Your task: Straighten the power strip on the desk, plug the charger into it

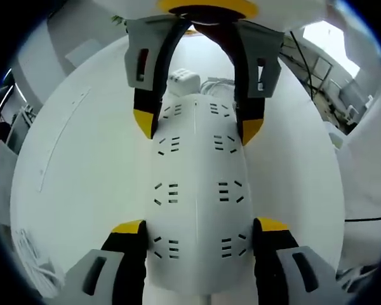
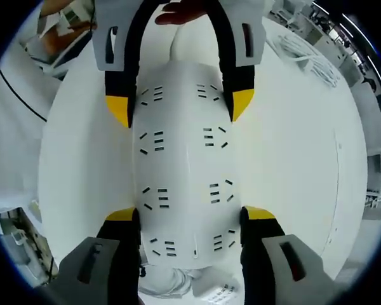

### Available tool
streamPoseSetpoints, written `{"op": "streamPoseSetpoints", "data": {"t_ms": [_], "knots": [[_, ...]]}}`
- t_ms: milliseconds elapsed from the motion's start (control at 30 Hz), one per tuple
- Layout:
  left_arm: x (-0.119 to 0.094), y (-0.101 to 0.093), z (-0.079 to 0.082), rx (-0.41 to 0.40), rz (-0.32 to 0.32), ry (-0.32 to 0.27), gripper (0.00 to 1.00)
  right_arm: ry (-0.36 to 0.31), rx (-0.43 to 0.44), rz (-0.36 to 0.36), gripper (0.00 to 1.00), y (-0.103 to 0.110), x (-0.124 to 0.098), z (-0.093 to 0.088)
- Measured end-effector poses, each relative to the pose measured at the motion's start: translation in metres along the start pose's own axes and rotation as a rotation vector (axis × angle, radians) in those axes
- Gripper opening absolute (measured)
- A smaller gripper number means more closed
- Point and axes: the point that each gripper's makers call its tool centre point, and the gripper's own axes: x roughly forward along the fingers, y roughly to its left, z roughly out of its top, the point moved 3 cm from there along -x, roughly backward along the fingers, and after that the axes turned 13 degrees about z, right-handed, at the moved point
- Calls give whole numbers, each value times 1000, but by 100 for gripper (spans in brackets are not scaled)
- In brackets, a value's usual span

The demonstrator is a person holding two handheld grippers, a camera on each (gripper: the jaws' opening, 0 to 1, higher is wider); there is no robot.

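Both grippers hold the strip (image 1: 197, 190) from its two ends: the left gripper (image 1: 200, 238) has its jaws pressed on the long sides of the near end, and the right gripper (image 2: 189, 219) is clamped the same way on the other end, so in each view the other pair of yellow tips stands at the far end. The strip lies flat on the desk (image 1: 82, 184), its sockets facing up, none of them filled. The charger (image 1: 183, 81) sits just beyond the strip's far end in the left gripper view, beside a coil of white cable (image 1: 216, 86). My worry is this — if the two hands turn at different speeds, one pair of jaws may slip along the smooth plastic sides, and the strip would skew instead of coming straight. It could also push the charger or drag the cable with it. The desk is plain white and looks slippery, so little will brake the strip. Around it is a workroom with other desks and dark cables — details too small to tell.
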Motion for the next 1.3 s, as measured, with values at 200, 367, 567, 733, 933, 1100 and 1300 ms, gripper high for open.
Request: {"op": "streamPoseSetpoints", "data": {"t_ms": [200,367,567,733,933,1100,1300], "knots": [[0,0,-1,24,-9,3,68,-14,35,-9,62,3,0,0],[0,1,0,38,-14,6,68,-27,52,-14,62,3,0,0],[1,4,0,49,-19,1,68,-35,71,-19,62,4,1,1],[1,3,1,68,-27,-2,68,-35,91,-23,62,5,1,1],[3,2,1,77,-33,-13,68,-49,103,-28,62,5,1,2],[4,6,-1,89,-37,-11,68,-57,129,-35,62,7,2,2],[4,9,-2,106,-42,-4,68,-67,151,-41,62,12,3,3]]}}
